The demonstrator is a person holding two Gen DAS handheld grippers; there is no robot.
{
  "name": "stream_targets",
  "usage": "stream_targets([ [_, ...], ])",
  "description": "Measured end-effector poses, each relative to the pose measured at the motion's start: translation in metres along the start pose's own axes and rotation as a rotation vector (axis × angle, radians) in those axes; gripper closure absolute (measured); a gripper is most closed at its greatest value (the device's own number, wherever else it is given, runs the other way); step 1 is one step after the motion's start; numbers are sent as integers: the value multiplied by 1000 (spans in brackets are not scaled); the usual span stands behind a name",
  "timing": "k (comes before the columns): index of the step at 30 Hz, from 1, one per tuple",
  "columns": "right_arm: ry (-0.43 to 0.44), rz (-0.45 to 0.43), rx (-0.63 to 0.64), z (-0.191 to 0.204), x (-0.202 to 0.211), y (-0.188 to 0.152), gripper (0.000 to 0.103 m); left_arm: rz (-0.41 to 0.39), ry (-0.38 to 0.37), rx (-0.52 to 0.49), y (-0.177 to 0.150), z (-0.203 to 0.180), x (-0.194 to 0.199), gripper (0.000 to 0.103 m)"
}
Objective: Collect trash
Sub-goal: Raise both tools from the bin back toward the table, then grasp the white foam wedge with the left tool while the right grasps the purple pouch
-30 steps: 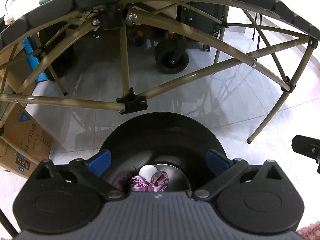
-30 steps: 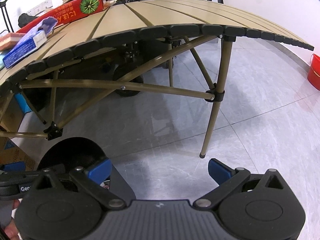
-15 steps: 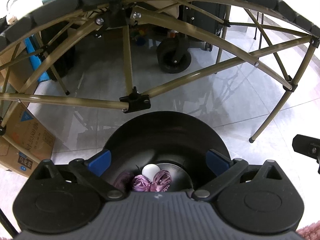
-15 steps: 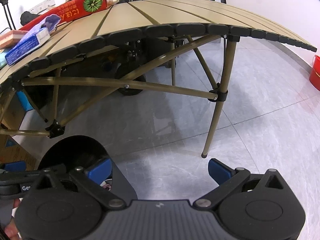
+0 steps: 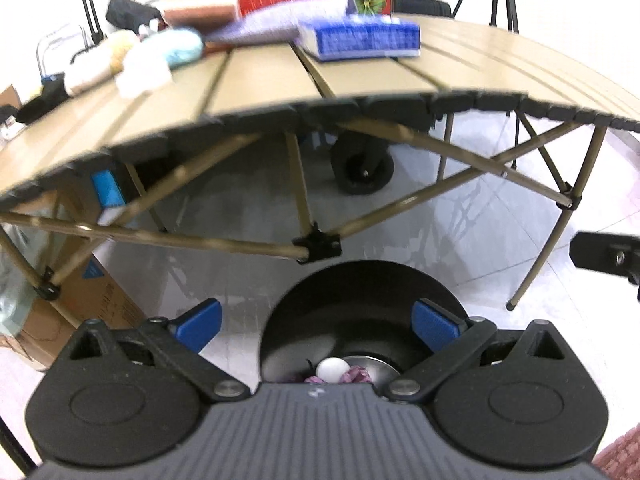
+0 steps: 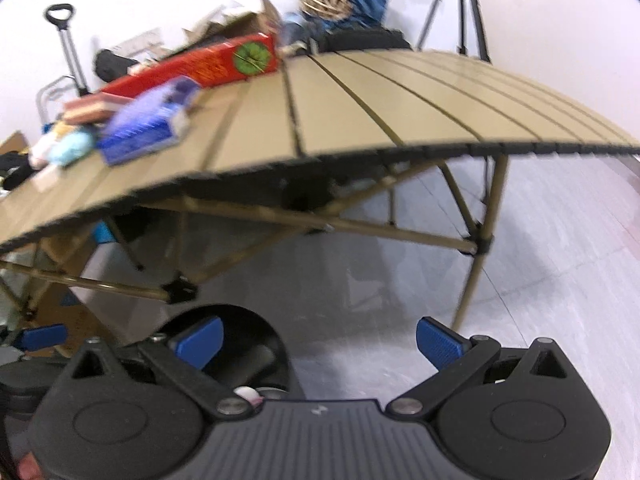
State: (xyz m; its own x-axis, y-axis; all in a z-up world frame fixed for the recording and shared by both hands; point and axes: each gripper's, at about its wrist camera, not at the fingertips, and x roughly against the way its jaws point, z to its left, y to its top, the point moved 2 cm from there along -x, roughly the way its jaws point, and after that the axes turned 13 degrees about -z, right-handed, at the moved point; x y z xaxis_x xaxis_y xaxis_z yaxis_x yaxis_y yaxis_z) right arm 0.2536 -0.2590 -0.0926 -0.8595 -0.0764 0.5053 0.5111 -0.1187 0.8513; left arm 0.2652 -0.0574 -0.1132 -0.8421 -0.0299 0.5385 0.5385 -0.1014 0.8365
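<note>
Both claws are found spread wide and holding nothing. The left claw (image 5: 316, 326) hangs over the black trash bin (image 5: 360, 292), which stands on the tiled floor (image 5: 460, 216) in front of the folding bench (image 5: 256, 88); its right finger is over the bin mouth, its left finger outside the rim. The right claw (image 6: 318, 338) is held beside it, with the same bin (image 6: 248, 340) under its left finger.

Collected trash is seen at the bottom of the bin: a white ball-shaped piece (image 5: 332, 369) and crumpled purple wrappers (image 5: 356, 376). Possible further trash is noted on the bench at its far left: a pale blue wad (image 5: 182, 46) and white crumpled material (image 5: 144, 72) (too blurred to identify).

Risks, as judged:
- Both views are smeared by motion; a reach made at this speed could strike the black capped bench edge (image 5: 400, 104) or a bench leg (image 5: 548, 248).
- The bin could be knocked by the left claw's body, since it sits close above the rim.
- The blue box (image 5: 360, 40) or the red carton (image 6: 200, 66) could be taken in error for trash.

Writing: none is legible. A green round emblem (image 6: 250, 57) is made out on the red carton end; print on the cardboard box (image 5: 96, 300) under the bench cannot be read.
</note>
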Motion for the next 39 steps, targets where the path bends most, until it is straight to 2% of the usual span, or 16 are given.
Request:
stream_targets([
  [5, 74, -54, 47, 24, 20, 14, 0, -66, 26, 11, 10, 16, 24, 0],
  [10, 133, -138, 81, 44, 42, 32, 0, -132, 51, 71, 23, 43, 50, 0],
  [18, 198, -234, 135, 76, 50, 60, 0, -270, 128, 128, 55, 80, 77, 0],
  [31, 230, -388, 150, 113, 38, 118, 0, -359, 204, 152, 104, 114, 59, 0],
  [39, 246, -430, 163, 129, 7, 138, 0, -320, 219, 180, 121, 123, 18, 0],
])
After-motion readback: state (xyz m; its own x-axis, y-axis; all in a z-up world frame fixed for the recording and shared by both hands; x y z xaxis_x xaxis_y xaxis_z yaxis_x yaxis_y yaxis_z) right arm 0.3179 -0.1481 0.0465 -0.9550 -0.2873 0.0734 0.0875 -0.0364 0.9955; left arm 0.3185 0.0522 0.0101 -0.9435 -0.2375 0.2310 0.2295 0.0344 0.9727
